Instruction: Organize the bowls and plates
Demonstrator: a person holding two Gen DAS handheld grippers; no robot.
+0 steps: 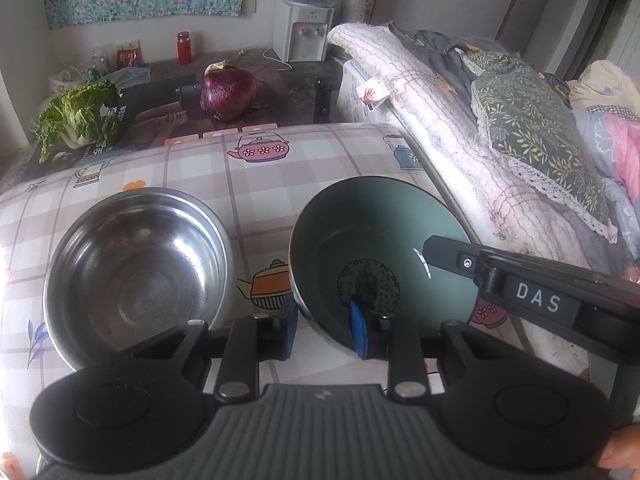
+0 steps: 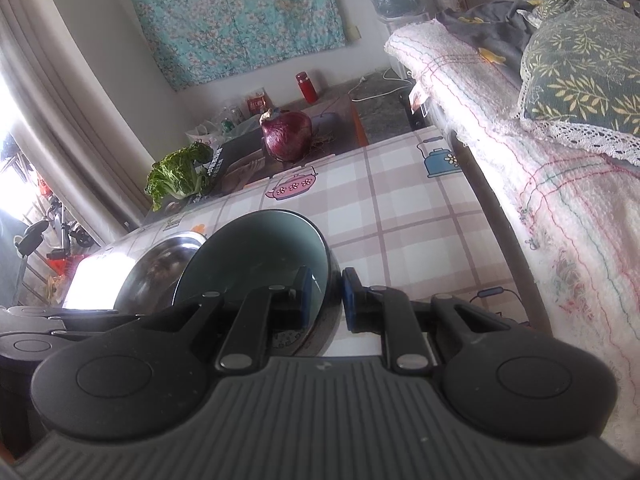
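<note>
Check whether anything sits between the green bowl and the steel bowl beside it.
Nothing visible does. The green bowl, its rim straddled by both grippers (left, right), stands right of the steel bowl with only bare tablecloth between.

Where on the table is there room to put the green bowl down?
The far half of the checked tablecloth is bare, between both bowls and the purple onion beyond the far edge. The near half is crowded: steel bowl and green bowl sit close together, with only a narrow strip between. Both grippers, left and right, straddle the green bowl's rim.
</note>
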